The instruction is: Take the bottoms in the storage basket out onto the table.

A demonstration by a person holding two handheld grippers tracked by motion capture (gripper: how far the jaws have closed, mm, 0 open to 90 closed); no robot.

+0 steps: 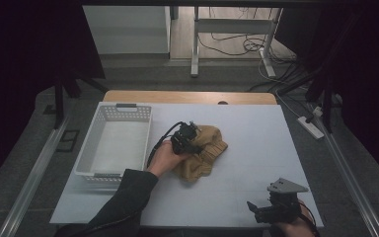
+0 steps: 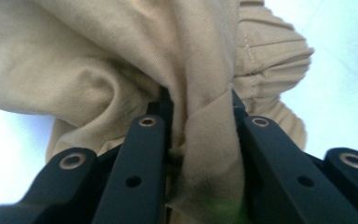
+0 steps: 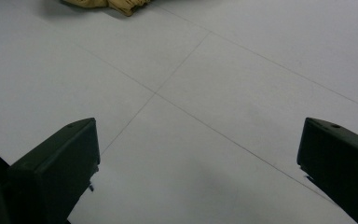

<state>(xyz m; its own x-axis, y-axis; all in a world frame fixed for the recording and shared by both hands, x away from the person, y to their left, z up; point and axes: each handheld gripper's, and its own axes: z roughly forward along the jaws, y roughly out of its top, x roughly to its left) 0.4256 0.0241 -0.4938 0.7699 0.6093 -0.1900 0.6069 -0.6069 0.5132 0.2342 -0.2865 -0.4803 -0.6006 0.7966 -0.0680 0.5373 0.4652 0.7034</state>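
The left gripper (image 1: pixel 190 139) rests on the tan cloth (image 1: pixel 202 153), which lies crumpled on the white table (image 1: pixel 256 148) near its middle, just to the right of the white basket (image 1: pixel 116 143). In the left gripper view, a fold of cloth (image 2: pixel 200 140) sits pinched between the two black jaws; the grip is clenched on the fabric. The right gripper (image 1: pixel 271 207) hovers at the near right corner of the table, well apart from the cloth, with its jaws spread wide and nothing between them.

Progress, as a judgement: the grasp is made, but the cloth is not yet lifted clear of the table. The basket stands empty. If the cloth is meant for the basket, the carry and the release remain.

Limits of view: the gripper and hand cover part of the cloth in the high view, so its full outline is unclear. The kind of garment cannot be told, though a ribbed, stitched edge (image 2: pixel 270 60) is visible. The right gripper view cuts off all but one edge of the cloth (image 3: pixel 116 4).
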